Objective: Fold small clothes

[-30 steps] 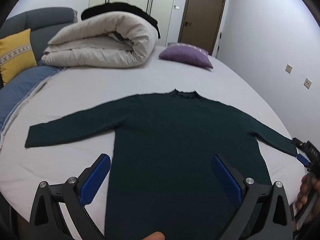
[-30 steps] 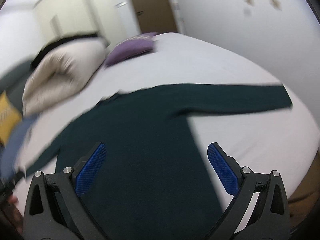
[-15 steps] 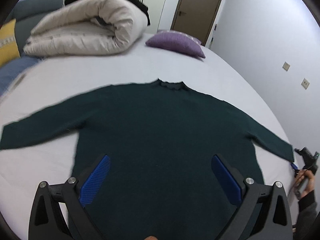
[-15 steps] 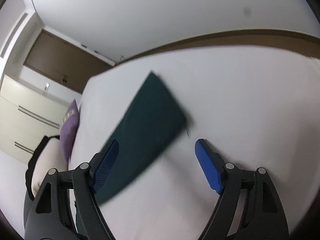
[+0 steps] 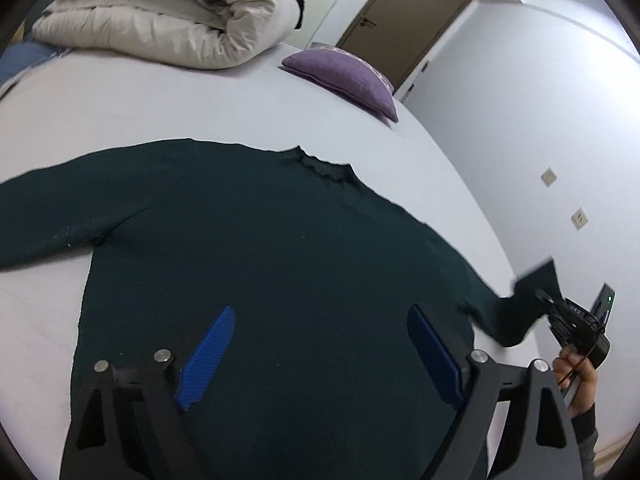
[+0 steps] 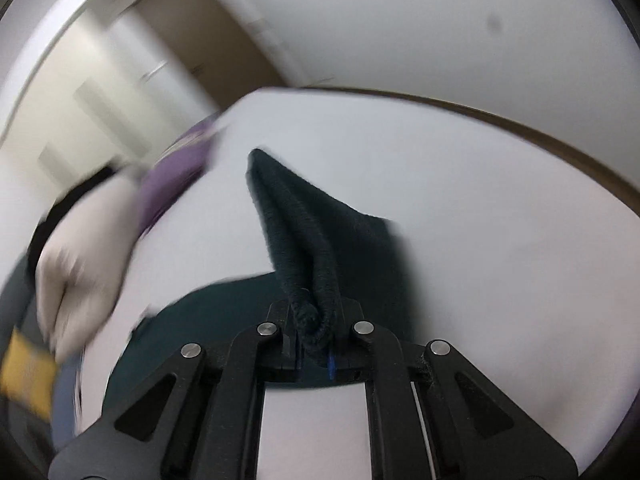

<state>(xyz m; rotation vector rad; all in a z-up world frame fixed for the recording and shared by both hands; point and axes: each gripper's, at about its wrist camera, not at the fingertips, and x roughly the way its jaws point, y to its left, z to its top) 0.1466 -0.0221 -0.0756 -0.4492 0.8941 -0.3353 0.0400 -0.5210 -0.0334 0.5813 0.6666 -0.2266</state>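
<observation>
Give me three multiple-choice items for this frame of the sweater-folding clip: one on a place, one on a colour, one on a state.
1. Where does the purple pillow lie?
A. on the sweater's body
B. on the bed beyond the sweater's collar, near the door
C. on the floor

2. What colour is the sweater?
A. dark green
B. bright red
C. white

3. How is the right tool now?
A. wide open over bare sheet
B. shut on nothing
C. shut on the sweater's sleeve end

Answers: 1 B, the left wrist view shows it on the bed past the collar, by the door. 2 A, the knit reads dark green in both views. 3 C, the right wrist view shows bunched knit pinched between the pads.
</observation>
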